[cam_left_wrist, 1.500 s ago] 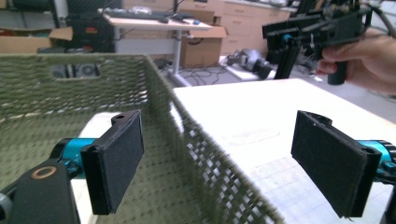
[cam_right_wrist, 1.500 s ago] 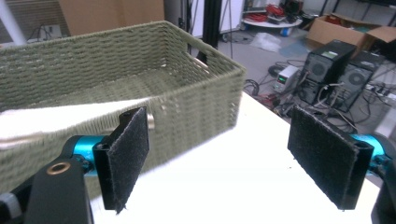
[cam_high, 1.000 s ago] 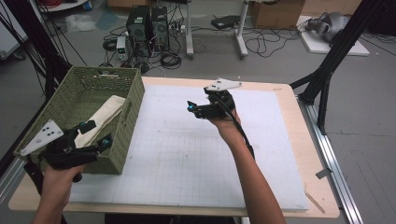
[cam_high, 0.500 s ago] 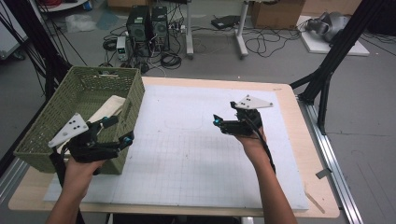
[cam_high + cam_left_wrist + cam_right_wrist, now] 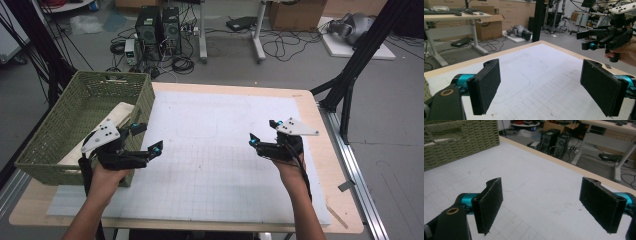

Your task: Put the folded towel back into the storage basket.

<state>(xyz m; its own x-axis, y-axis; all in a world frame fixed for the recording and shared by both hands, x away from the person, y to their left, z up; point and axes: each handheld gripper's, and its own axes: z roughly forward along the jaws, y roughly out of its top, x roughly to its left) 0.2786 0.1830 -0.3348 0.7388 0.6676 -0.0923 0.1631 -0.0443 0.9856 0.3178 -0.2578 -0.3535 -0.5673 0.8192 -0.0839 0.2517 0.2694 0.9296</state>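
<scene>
Both grippers hover with jaws wide apart, holding nothing. Left gripper (image 5: pixel 145 138) is nearer the basket (image 5: pixel 60 127) than right gripper (image 5: pixel 262 134).

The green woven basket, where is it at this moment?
In the high view, the green woven basket stands at the table's left edge, just behind the left hand-held gripper, with a pale folded cloth inside it.

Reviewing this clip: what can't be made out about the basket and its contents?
- High view: the pale item in the green basket is partly covered by the left hand-held gripper; what it is stays unclear.
- Right gripper view: the basket is cut off by the frame's edge, its inside unseen.
</scene>
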